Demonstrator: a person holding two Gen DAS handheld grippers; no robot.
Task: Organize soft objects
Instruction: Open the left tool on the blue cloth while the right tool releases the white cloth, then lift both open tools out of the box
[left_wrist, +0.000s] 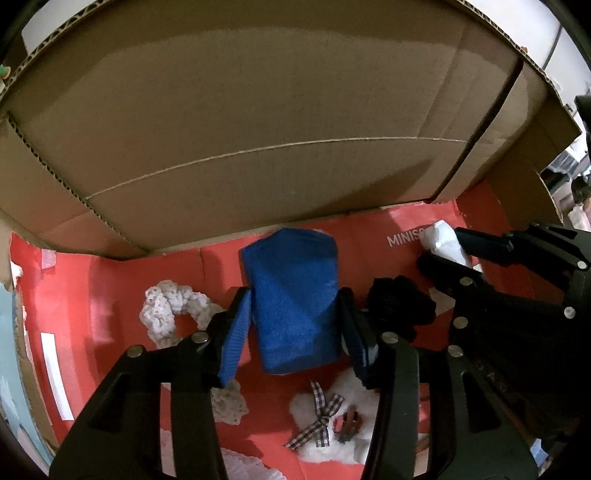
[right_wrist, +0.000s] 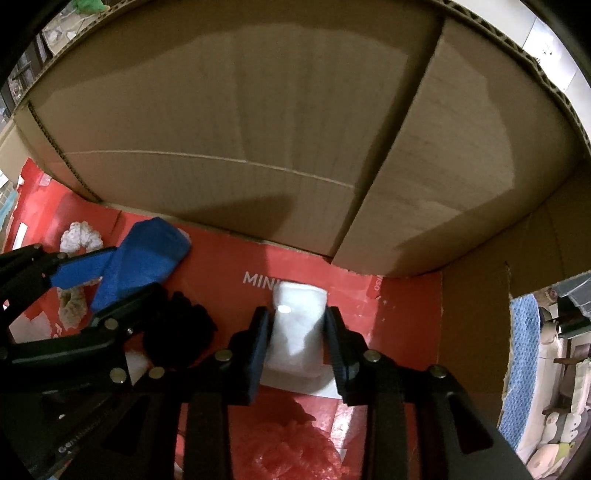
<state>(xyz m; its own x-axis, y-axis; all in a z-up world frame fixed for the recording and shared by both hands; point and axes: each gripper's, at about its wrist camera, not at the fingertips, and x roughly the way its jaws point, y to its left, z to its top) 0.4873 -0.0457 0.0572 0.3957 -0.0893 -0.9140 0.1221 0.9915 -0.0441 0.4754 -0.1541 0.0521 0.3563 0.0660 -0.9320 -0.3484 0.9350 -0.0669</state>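
The left gripper (left_wrist: 295, 332) points steeply down into the cardboard box (left_wrist: 258, 129), its blue-padded fingers (left_wrist: 234, 339) parted a little around an upright blue rolled towel (left_wrist: 295, 302), with a slight gap at each side. The right gripper (right_wrist: 297, 350), tilted likewise, has its fingers (right_wrist: 258, 354) close against a white rolled cloth (right_wrist: 297, 328) standing on the box's red floor (right_wrist: 406, 314). A black scrunchie (left_wrist: 402, 302) lies between the two; a cream scrunchie (left_wrist: 166, 310) lies left of the towel.

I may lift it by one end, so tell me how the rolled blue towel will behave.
The blue towel looks like rolled terry cloth, so it probably sags and may unroll. It seems light for its bulk. Lying on its side on the red liner, a sideways push could roll it.
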